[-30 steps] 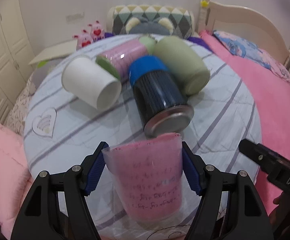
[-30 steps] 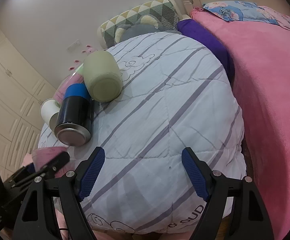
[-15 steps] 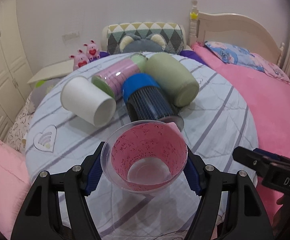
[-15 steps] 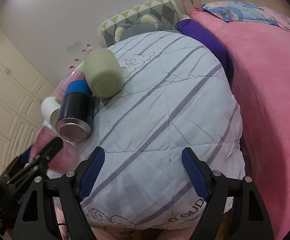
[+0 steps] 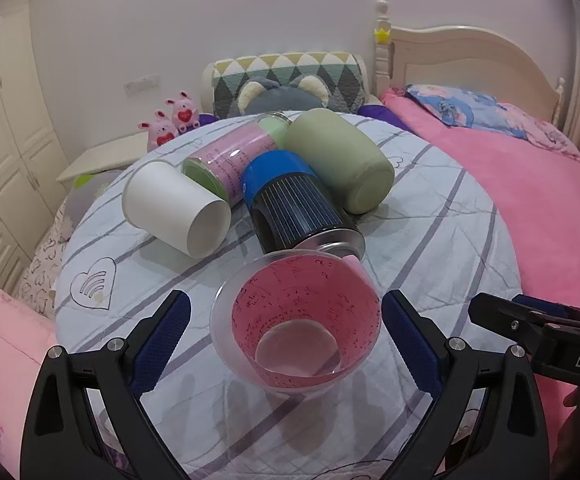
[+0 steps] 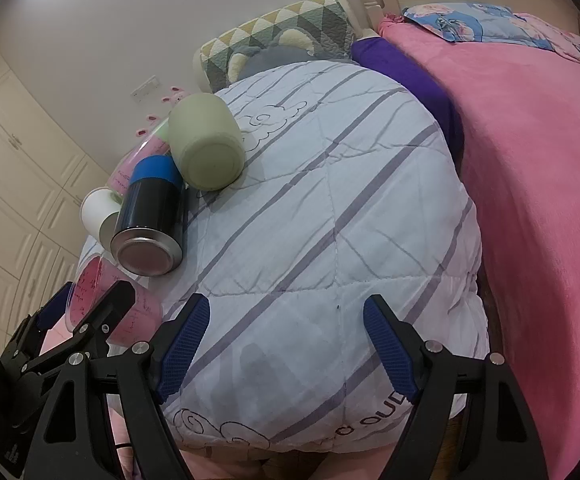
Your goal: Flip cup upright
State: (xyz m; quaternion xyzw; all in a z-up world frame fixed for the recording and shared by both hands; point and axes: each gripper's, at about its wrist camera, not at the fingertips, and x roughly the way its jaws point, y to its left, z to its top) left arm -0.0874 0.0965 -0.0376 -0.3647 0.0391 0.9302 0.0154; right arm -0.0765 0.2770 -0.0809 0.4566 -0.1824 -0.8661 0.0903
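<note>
The quilt [image 5: 429, 240] carries the cup [image 5: 295, 322] at its near edge, standing mouth up with its axis about vertical, just near of the blue can [image 5: 290, 208]. The left gripper [image 5: 286, 344] is spread wide, pads apart from the cup's sides. The right gripper [image 6: 286, 344] gapes over bare quilt, holding nothing. The cup is clear plastic with a pink printed liner.

Partly masked in the right wrist view: pink cup [image 6: 90, 280], behind the left gripper [image 6: 86, 304]. Only a sliver showing of the pink tube [image 6: 140, 160], behind the blue-capped can [image 6: 150, 216]. Cut by the left wrist frame's edge: right gripper [image 5: 529, 330]. Illegible at this size: printing inside the cup.
</note>
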